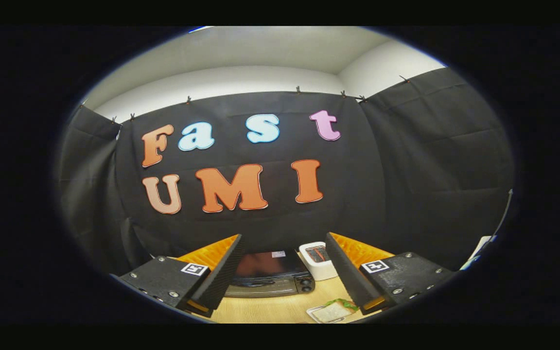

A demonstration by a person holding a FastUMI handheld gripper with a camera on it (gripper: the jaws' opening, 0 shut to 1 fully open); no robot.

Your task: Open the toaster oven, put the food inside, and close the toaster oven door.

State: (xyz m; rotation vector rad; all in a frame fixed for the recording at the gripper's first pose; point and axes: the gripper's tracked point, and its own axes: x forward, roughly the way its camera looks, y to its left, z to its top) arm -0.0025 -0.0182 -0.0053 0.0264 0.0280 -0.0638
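The gripper [285, 277] is open and holds nothing. Just ahead of the right finger the food [332, 311] lies on a small tray [315, 313] on the wooden table [270, 308]. Beyond the fingers stands the toaster oven [270, 274], door closed, with a white box [320, 262] touching or just beside it. The opening step seems not begun; next the fingers must reach the door's handle. Bare table lies between.

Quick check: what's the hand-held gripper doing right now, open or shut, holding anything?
Hand-held gripper: open, fingers spread wide, holding nothing; toaster oven sits beyond them, door shut.
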